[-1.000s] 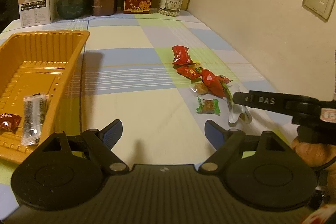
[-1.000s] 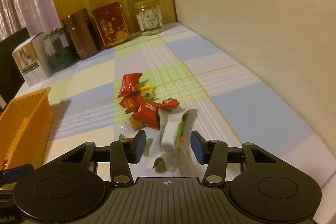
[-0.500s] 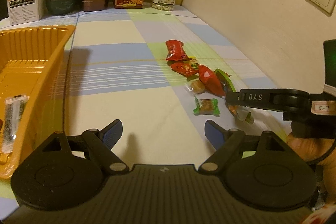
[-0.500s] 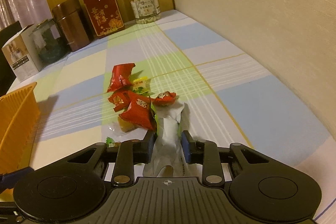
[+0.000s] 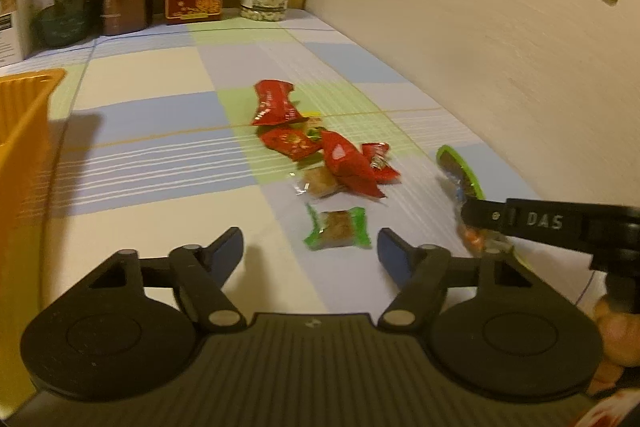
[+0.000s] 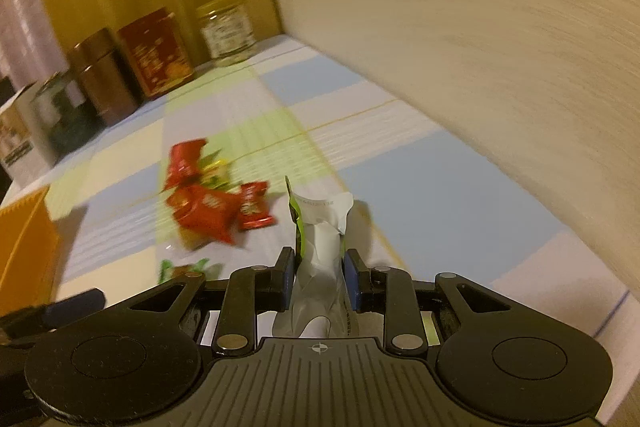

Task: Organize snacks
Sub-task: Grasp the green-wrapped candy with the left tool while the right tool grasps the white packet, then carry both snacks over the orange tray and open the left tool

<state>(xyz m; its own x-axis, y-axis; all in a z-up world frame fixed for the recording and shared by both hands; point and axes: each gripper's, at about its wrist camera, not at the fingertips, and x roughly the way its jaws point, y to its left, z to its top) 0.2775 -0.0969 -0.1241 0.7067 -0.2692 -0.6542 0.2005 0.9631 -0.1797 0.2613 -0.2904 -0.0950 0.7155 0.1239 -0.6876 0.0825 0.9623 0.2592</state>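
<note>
Directly ahead of the left gripper (image 5: 310, 246), jaws unclenched and just narrowing, lies the green-wrapped candy (image 5: 337, 227), crosswise on the desk (image 5: 160, 235); right gripper (image 6: 319, 275) clamps a white-green packet (image 6: 320, 247).

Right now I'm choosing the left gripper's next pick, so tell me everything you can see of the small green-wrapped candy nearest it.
The green-wrapped candy is a small pillow-shaped piece, its clear middle showing a brown block between crimped glossy green ends. It lies flat on the checked tablecloth, apart from the red packets behind it. It sits just ahead of the left gripper, whose fingers have just been closing but do not touch it.
</note>
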